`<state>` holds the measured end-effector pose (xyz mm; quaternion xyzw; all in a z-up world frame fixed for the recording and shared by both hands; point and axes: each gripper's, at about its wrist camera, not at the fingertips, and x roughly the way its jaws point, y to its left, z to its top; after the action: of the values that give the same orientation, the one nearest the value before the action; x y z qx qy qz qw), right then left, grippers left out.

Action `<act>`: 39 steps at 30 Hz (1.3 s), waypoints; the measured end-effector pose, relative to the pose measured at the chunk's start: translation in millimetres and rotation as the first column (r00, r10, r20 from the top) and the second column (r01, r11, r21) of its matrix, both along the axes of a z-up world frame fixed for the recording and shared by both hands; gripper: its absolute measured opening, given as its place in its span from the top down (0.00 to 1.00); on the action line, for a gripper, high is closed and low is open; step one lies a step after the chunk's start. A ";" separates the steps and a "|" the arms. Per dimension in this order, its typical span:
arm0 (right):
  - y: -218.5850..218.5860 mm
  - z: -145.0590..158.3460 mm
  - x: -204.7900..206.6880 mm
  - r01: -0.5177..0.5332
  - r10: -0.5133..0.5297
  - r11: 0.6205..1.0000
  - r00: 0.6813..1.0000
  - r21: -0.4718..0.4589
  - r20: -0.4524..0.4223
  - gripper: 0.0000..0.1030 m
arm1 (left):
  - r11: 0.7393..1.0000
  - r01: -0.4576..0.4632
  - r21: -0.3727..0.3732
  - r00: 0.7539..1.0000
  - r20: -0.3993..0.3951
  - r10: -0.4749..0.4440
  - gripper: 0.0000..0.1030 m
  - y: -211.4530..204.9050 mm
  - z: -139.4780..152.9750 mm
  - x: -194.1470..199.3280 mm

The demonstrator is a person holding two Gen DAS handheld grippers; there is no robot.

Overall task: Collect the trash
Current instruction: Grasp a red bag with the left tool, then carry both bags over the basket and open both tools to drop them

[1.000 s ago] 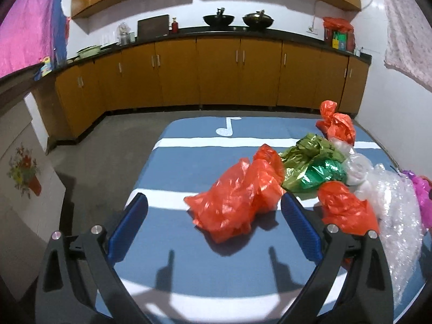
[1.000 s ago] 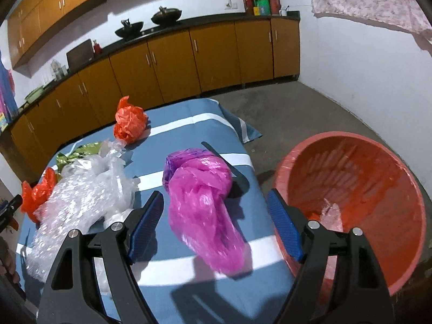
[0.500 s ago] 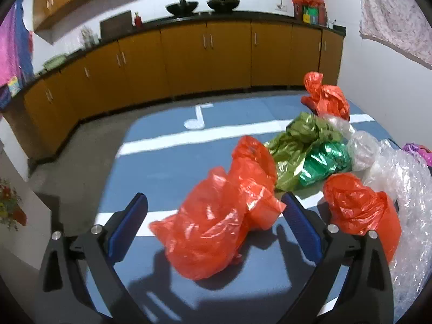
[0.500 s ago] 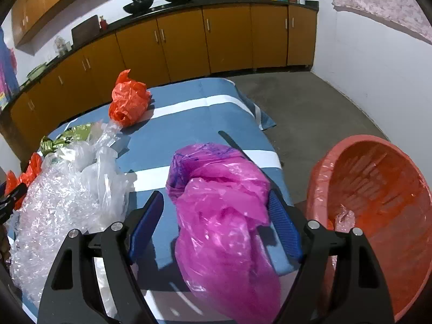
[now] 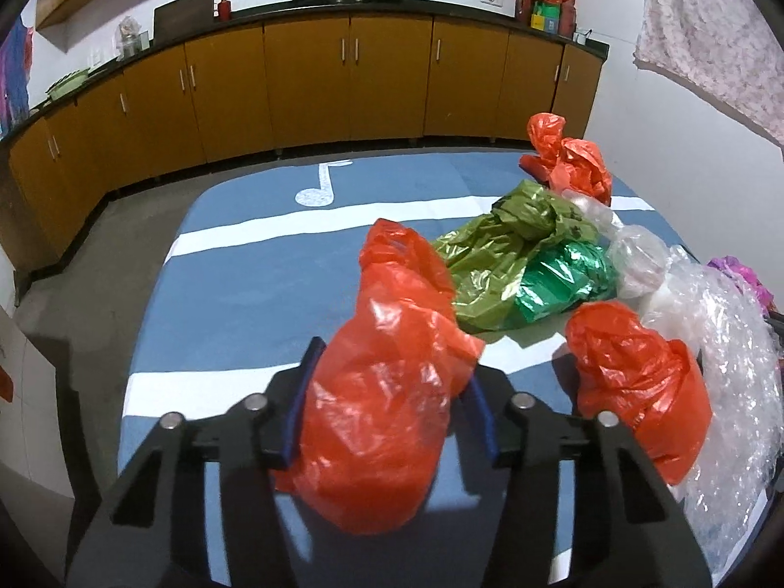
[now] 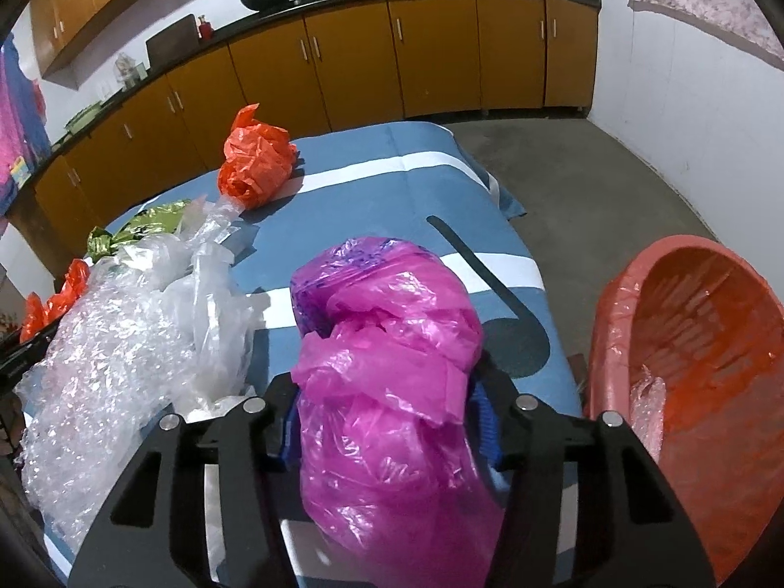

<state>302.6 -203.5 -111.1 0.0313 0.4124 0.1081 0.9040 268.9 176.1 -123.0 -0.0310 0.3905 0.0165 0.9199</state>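
A crumpled orange plastic bag (image 5: 387, 416) lies on the blue cloth-covered table (image 5: 255, 294). My left gripper (image 5: 392, 372) is closing on it, and both blue pads press into its sides. In the right wrist view, a magenta plastic bag (image 6: 392, 343) lies near the table's right edge. My right gripper (image 6: 387, 392) is closing on it, its pads sunk into the plastic. A red plastic basket (image 6: 710, 392) stands on the floor just right of the table, with a scrap of clear plastic inside.
More trash lies on the table: a second orange bag (image 5: 637, 382), green bags (image 5: 504, 255), a far orange bag (image 5: 568, 161) and a heap of bubble wrap (image 6: 112, 357). Wooden cabinets (image 5: 304, 88) line the far wall. Bare concrete floor surrounds the table.
Both grippers moved forward and down over their bags. Their jaws narrowed from wide open to pressing on the orange bag and the magenta bag.
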 end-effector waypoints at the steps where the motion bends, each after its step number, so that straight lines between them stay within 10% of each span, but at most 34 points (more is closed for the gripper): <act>1: -0.5 0.8 -2.0 -0.001 0.001 1.000 1.000 0.001 0.003 0.48 | 1.000 -0.002 -0.003 1.000 0.001 0.002 0.56 0.3 0.6 -1.0; 24: -30.1 51.4 -73.7 0.030 -0.041 0.995 0.992 0.090 0.118 0.50 | 0.999 0.017 -0.045 0.992 0.125 -0.011 0.70 -21.0 56.4 -80.2; 39: -76.1 107.4 -127.1 0.168 -0.179 0.984 0.949 0.064 0.258 0.50 | 0.964 0.243 -0.112 0.933 0.299 -0.200 0.70 -125.9 135.6 -105.7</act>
<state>175.5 -279.6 -3.7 0.0711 0.2821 0.0398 0.9559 163.2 50.1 12.7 -0.0567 0.2549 -0.1209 0.9577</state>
